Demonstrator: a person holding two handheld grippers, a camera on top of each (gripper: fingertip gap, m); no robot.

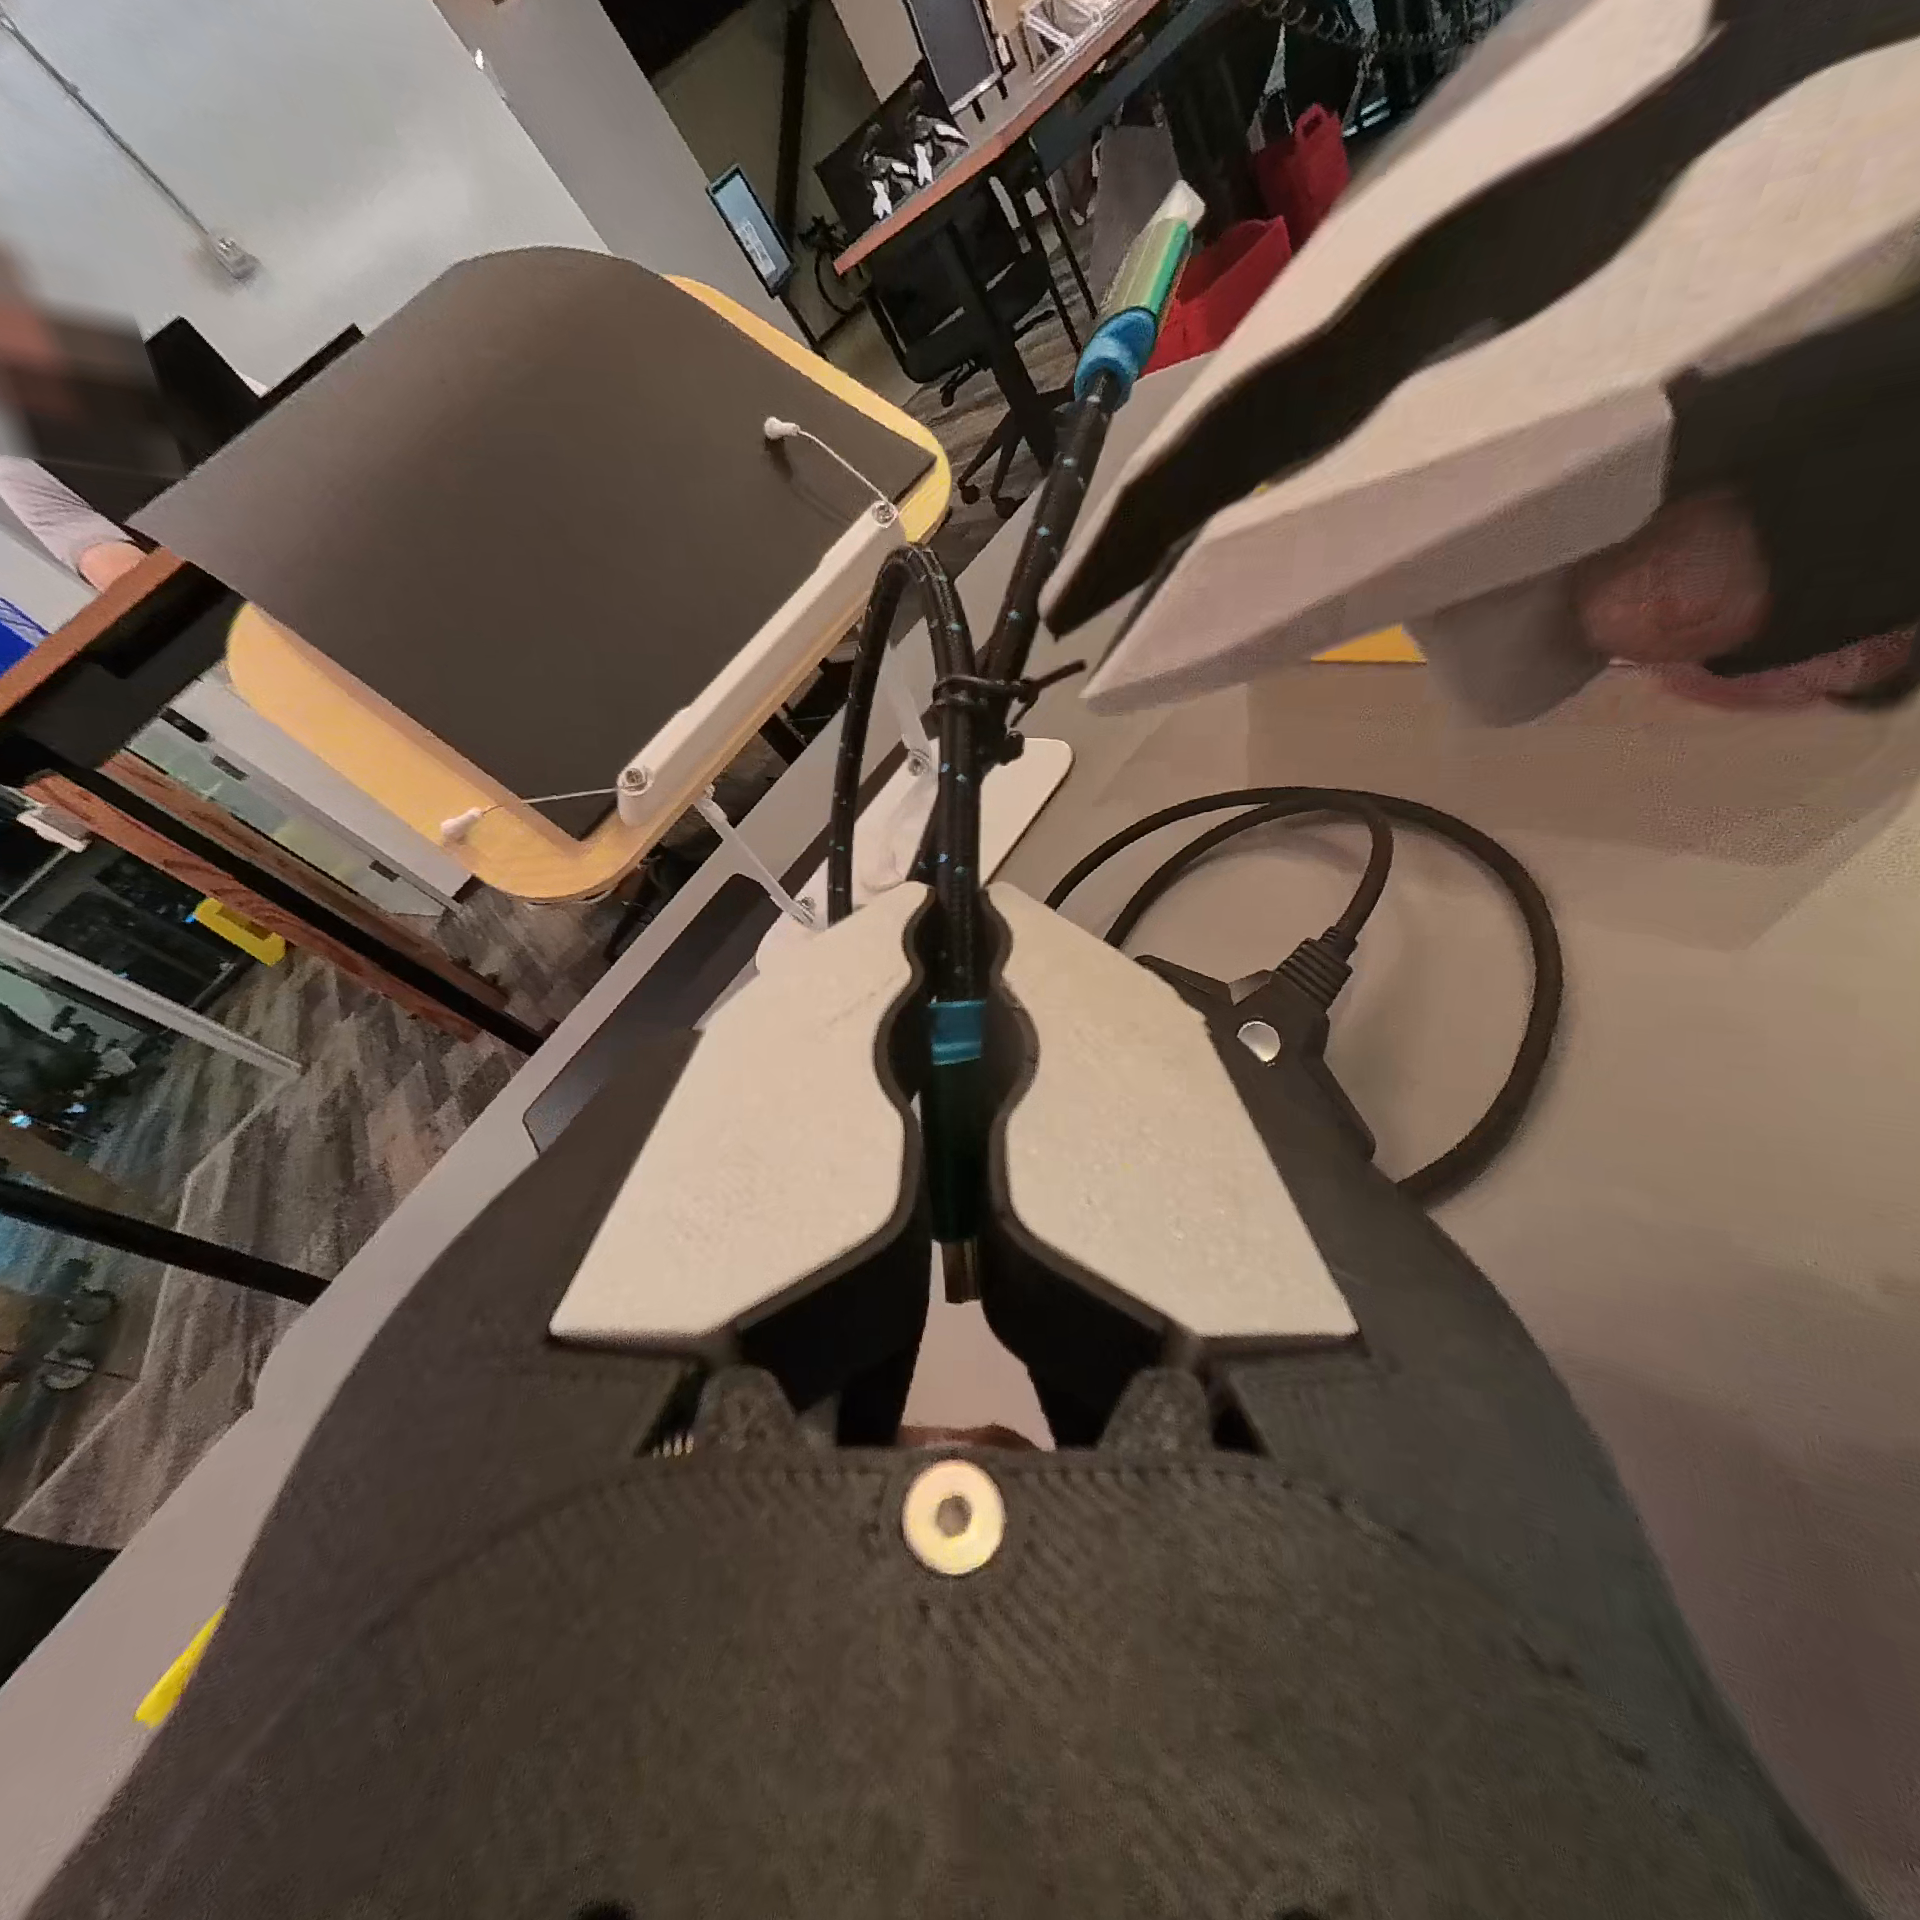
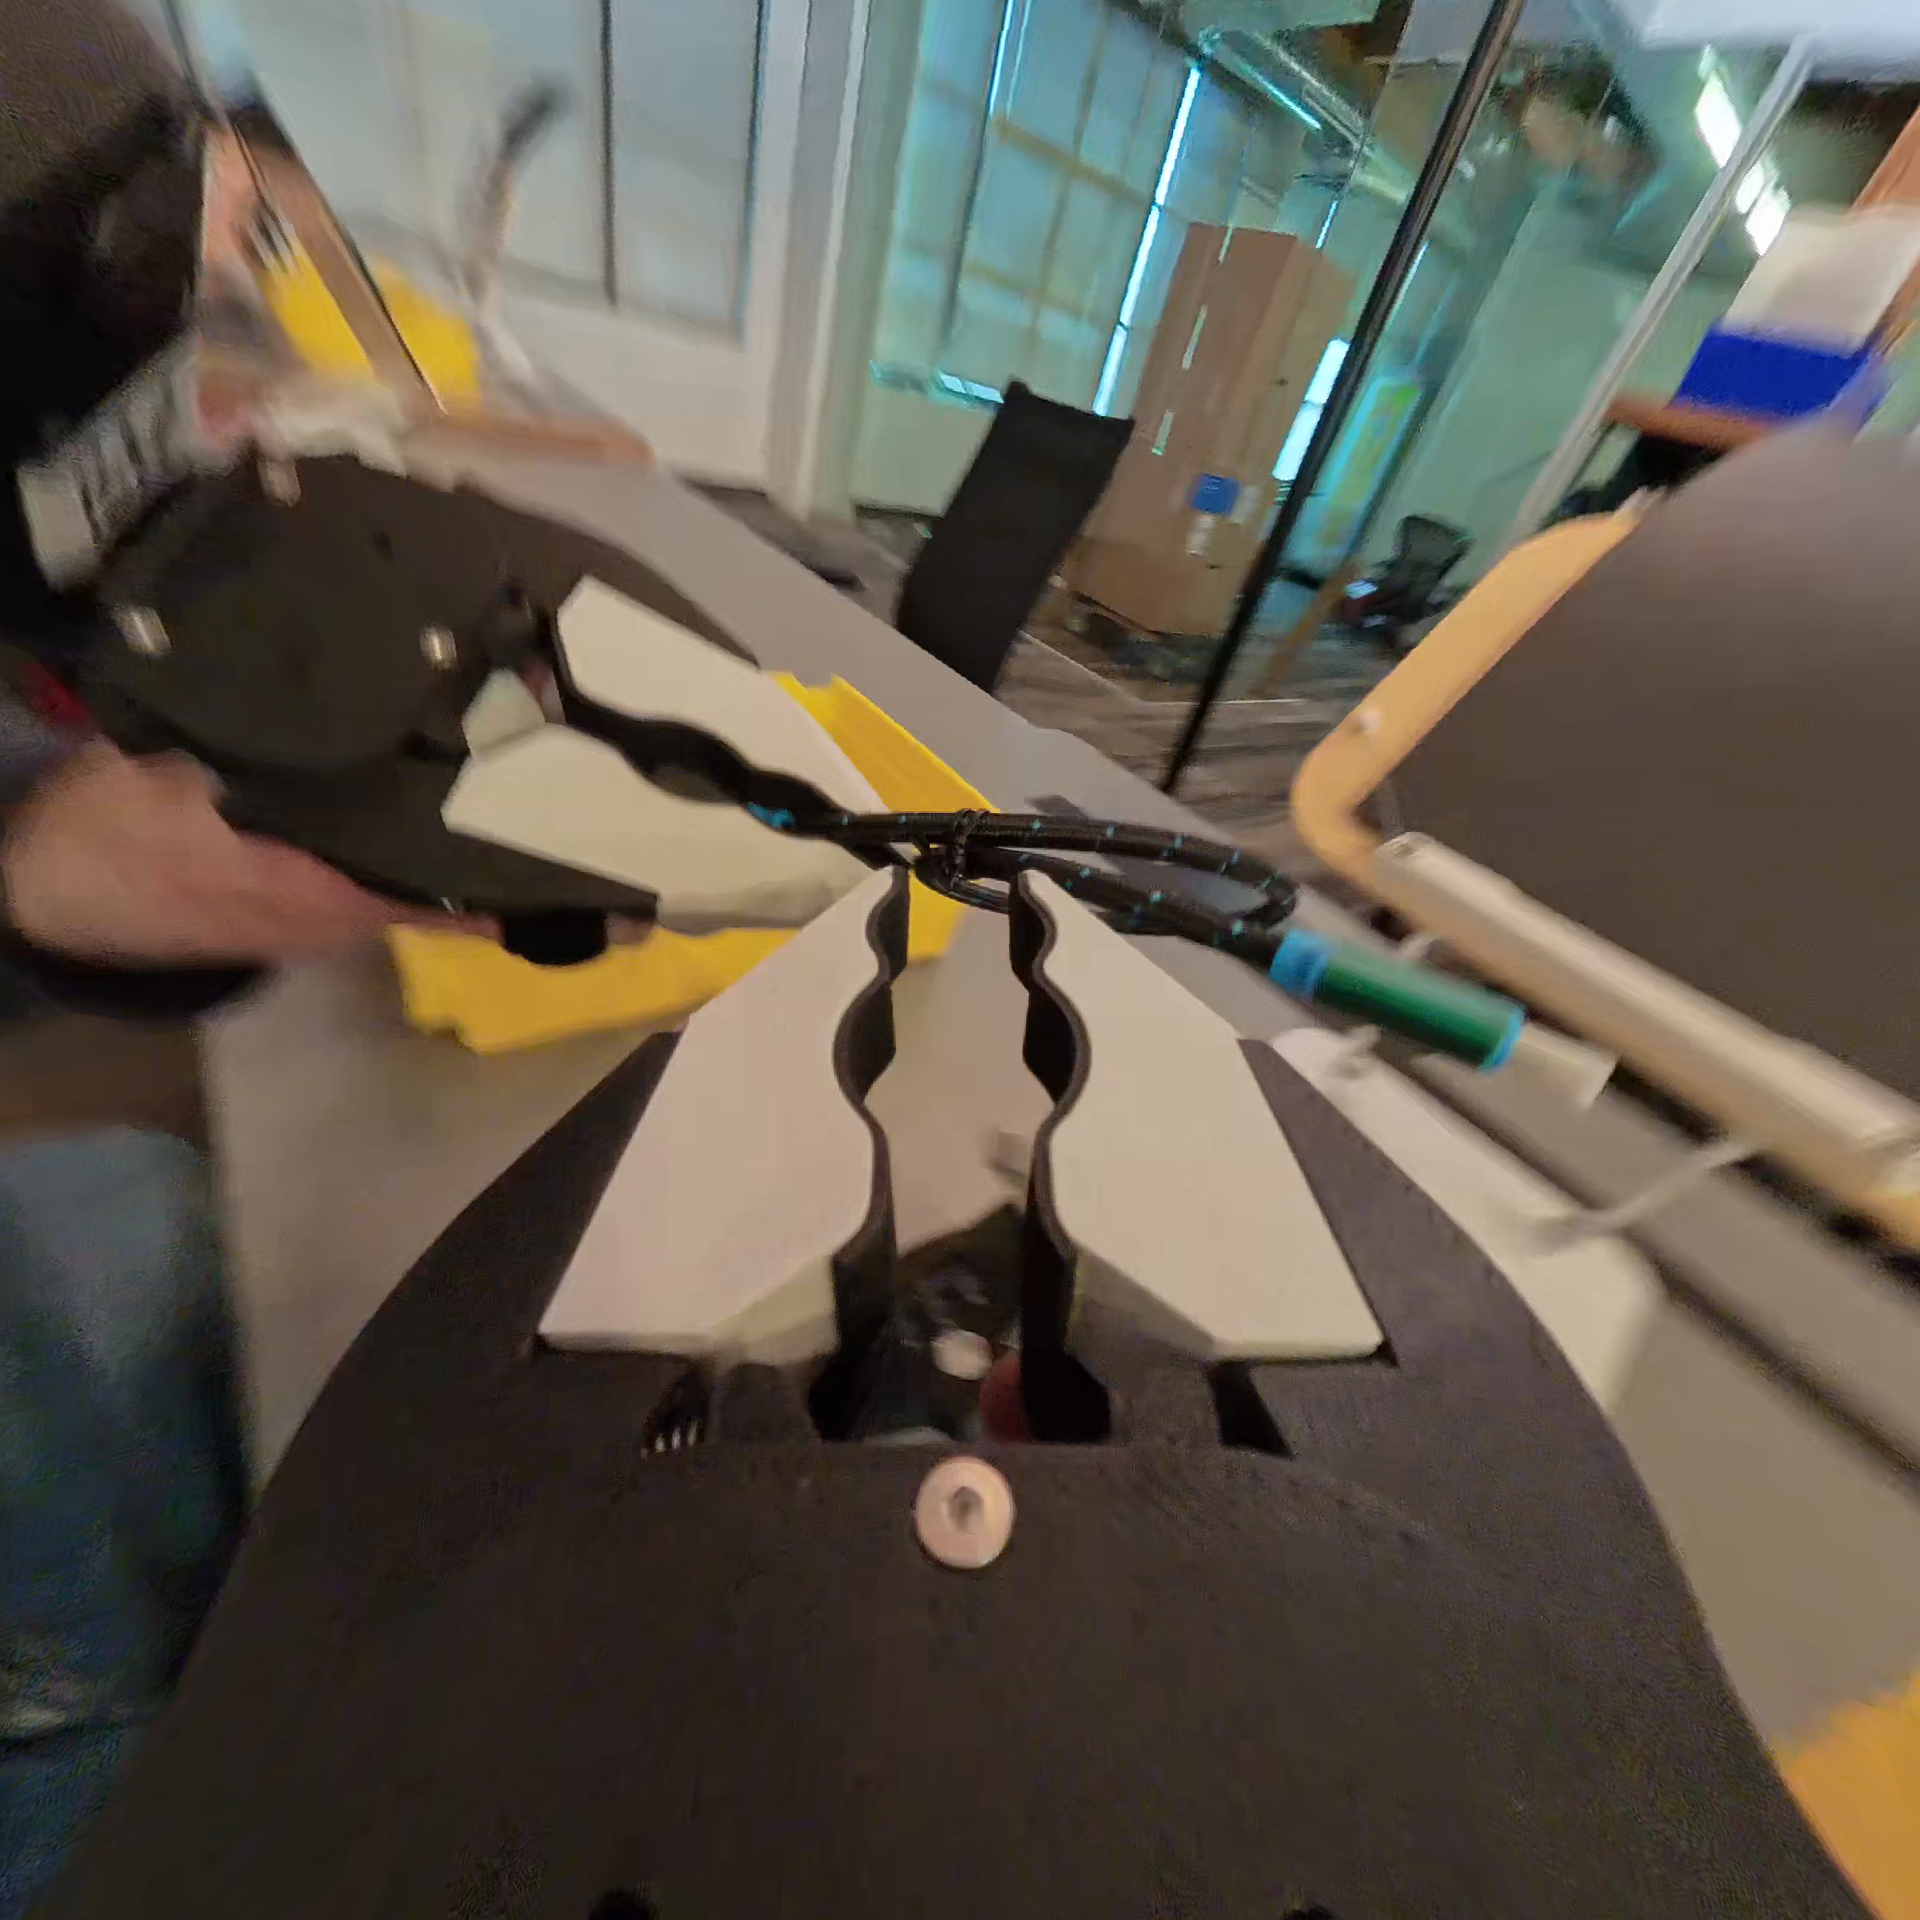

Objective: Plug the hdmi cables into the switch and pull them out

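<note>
Left tool (image 1: 954, 940): fingers closed on the green plug body of a braided HDMI cable (image 1: 958, 821); the metal connector end points back toward the camera, between the finger bases.
Braided HDMI cable: black with blue flecks, looped and bound by a black tie (image 1: 977, 698); it rises from the left tool's tips and runs away to a second plug.
Second plug (image 2: 1392, 992): green body with blue collars, free in the air beyond the loop, held by neither tool.
Right tool (image 2: 958, 894): fingers apart with a clear gap, nothing between them; the cable loop hangs just beyond the tips.
Right tool, seen from the left wrist view (image 1: 1091, 613): upper right of the picture, blurred, near the cable but apart from it.
Switch (image 1: 1273, 1023): small black box lying on the grey worktop (image 1: 1662, 1039), just right of the left tool; a plain black cable (image 1: 1455, 821) leaves it and curls in a loop on the worktop.
Port occupancy: cannot tell, hidden by the left tool's finger.
Yellow bin (image 2: 582, 987): on the worktop below the left tool, seen in the right wrist view.
Dark panel with wooden rim (image 1: 540, 520): stands tilted beyond the worktop's far edge.
</note>
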